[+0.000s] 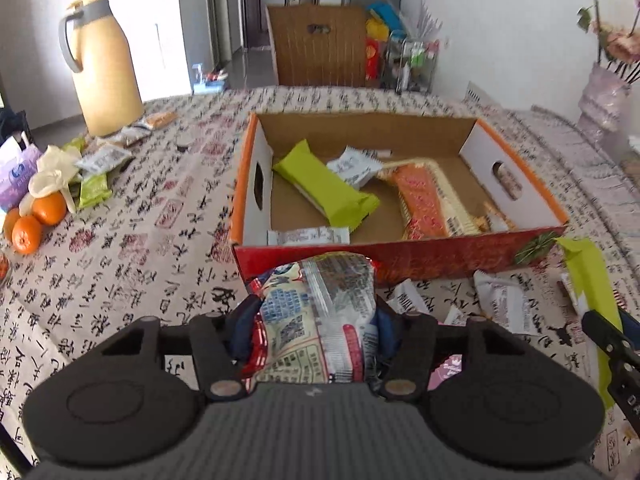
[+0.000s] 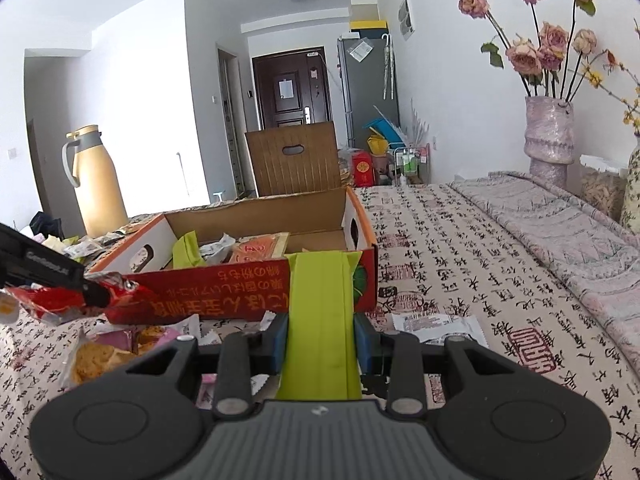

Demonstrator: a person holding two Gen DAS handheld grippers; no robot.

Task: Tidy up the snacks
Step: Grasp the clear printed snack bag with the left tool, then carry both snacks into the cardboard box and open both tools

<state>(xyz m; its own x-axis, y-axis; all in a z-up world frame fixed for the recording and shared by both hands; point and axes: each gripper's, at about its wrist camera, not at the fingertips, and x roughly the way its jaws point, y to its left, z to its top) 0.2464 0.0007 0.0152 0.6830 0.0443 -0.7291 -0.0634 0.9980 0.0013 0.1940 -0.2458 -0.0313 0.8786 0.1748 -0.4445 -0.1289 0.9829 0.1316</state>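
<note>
An open red-and-orange cardboard box [image 1: 400, 258] stands on the patterned tablecloth. Inside it lie a green bar [image 1: 324, 188], a white sachet [image 1: 354, 166], an orange-red pack [image 1: 424, 204] and a white stick [image 1: 308, 237]. My left gripper [image 1: 316, 320] is shut on a printed red-and-white snack packet [image 1: 320, 304], just short of the box's front wall. My right gripper [image 2: 320, 344] is shut on a long green snack bar [image 2: 320, 300], held in front of the box [image 2: 224, 284] near its right corner. The left gripper's finger and its red packet [image 2: 52, 304] show at the left edge of the right wrist view.
Loose white packets [image 1: 500, 300] and cookie packs [image 2: 104, 352] lie on the cloth before the box. At the far left are a tan thermos [image 1: 104, 68], oranges [image 1: 36, 220] and more snacks [image 1: 100, 160]. A vase of flowers [image 2: 548, 136] stands at the right; a wooden chair back [image 1: 316, 44] is behind the table.
</note>
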